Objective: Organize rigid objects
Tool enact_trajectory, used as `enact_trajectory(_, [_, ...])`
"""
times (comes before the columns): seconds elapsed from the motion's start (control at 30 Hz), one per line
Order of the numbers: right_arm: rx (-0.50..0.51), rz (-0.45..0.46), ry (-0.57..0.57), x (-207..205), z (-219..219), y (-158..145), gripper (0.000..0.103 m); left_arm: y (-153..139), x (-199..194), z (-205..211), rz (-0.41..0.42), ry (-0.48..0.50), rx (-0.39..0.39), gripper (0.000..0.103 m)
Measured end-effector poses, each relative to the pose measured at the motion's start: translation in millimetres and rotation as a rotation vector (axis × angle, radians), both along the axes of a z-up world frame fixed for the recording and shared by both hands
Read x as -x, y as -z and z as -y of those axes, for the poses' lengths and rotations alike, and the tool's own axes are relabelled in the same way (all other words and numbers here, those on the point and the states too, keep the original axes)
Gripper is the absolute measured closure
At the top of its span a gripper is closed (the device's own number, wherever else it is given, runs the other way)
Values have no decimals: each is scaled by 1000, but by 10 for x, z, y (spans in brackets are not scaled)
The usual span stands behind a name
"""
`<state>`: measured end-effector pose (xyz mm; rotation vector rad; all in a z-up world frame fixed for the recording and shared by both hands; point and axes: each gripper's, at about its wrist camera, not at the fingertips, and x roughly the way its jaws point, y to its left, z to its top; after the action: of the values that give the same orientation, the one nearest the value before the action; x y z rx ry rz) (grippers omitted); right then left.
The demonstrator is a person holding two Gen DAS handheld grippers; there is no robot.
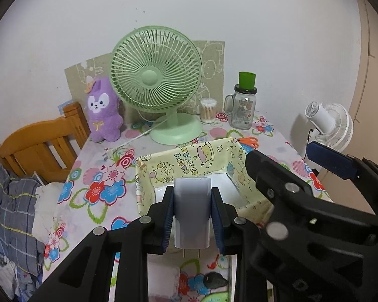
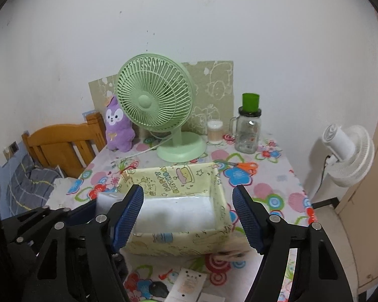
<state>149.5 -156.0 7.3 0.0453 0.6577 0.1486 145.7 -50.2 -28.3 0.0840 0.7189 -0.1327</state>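
Note:
My left gripper [image 1: 192, 193] is shut on a white plug-in charger [image 1: 192, 214], its two metal prongs pointing down. The charger hangs above the near wall of a yellow cartoon-print box [image 1: 189, 152], which stands on the floral tablecloth. My right gripper [image 2: 187, 193] is open with nothing between its blue pads [image 2: 128, 216], hovering over the same box [image 2: 179, 241]. The box's white floor looks bare. In the left wrist view the right gripper [image 1: 282, 152] stands to the right of the charger. The charger [image 2: 104, 201] shows at the left in the right wrist view.
A green desk fan [image 2: 151, 103], a purple plush [image 2: 118, 125], a cotton-swab tub [image 2: 214, 132] and a glass jar with a green cap [image 2: 248, 130] line the back. Orange scissors [image 2: 244, 166] lie behind the box. A small black object [image 2: 157, 289] and a white card [image 2: 189, 283] lie near the front edge. A wooden chair [image 2: 63, 146] stands left.

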Motion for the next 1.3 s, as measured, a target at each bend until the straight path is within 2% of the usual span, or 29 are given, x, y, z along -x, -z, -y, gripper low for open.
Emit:
enact_trajectory(0.23, [-14,-44,-11,-317,17,117,27,95,-299,10,-25,-5,7,76])
enact_trajectory(0.5, [-31,-114,-21,-625,19,382,27,350,-652,-62,-88,-41,13,76])
enact_trajectory(0.8, [-27,-150,-20,-762,23,558,27,512,-768,-21,-118,-39,19,74])
enact_trajectory(0.87, [-34,-158,-18,-778,31,575,27,498,-759,-17,-100,-53,0,64])
enact_trajectory(0.9, [-39,-161,-17,-781,37,581,27,486,-745,-23,-90,-54,0,55])
enact_trajectory(1.03, [-42,-163,-15,-769,42,575,26,449,-708,-35,-80,-55,-10,35])
enact_trajectory(1.13, [-41,-165,-12,-730,46,557,22,421,-659,-41,-74,-55,-18,25])
enact_trajectory(1.3, [-23,-152,-6,-604,62,499,13,366,-512,-52,-59,-56,-28,14])
